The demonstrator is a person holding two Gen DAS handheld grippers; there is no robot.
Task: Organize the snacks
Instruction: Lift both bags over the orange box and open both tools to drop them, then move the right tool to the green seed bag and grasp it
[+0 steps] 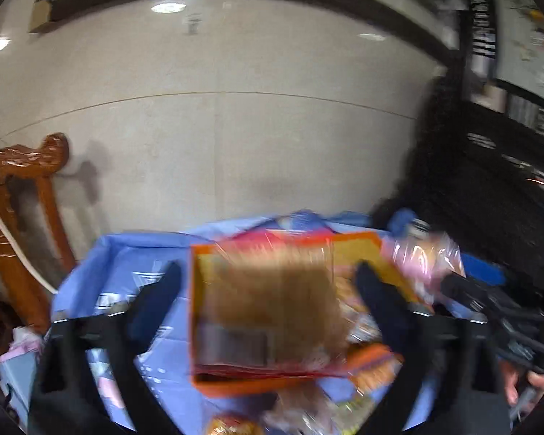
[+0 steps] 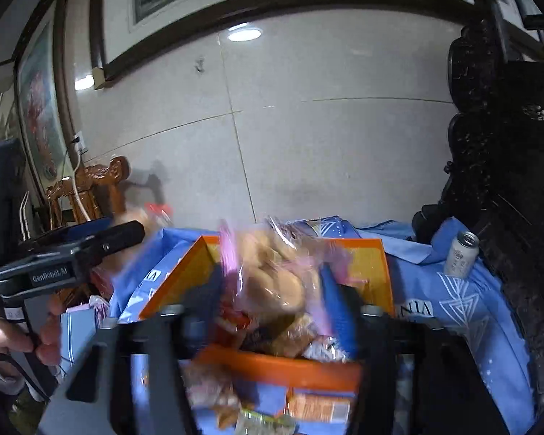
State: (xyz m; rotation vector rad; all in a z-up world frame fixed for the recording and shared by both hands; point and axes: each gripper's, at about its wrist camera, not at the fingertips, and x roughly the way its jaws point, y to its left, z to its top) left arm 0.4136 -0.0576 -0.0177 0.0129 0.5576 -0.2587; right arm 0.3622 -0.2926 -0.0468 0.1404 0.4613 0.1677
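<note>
An orange box (image 1: 359, 246) with a yellow inside stands on a blue cloth (image 1: 127, 253) and holds mixed snacks. My left gripper (image 1: 268, 268) hangs over it, its fingers far apart. A clear packet of brown snacks (image 1: 272, 304) shows blurred between them, and neither pad touches it. My right gripper (image 2: 272, 279) is over the same box (image 2: 373, 264). A clear, pink-edged bag of buns (image 2: 272, 275) sits loose between its parted fingers, above the pile. That bag (image 1: 420, 257) also shows at the right of the left wrist view.
Loose snack packets (image 2: 319, 406) lie on the cloth in front of the box. A drink can (image 2: 460, 257) stands at the right by dark carved furniture (image 2: 507, 181). A wooden chair (image 1: 25, 199) is at the left, with a tiled wall behind. A hand (image 2: 3, 330) holds the left gripper.
</note>
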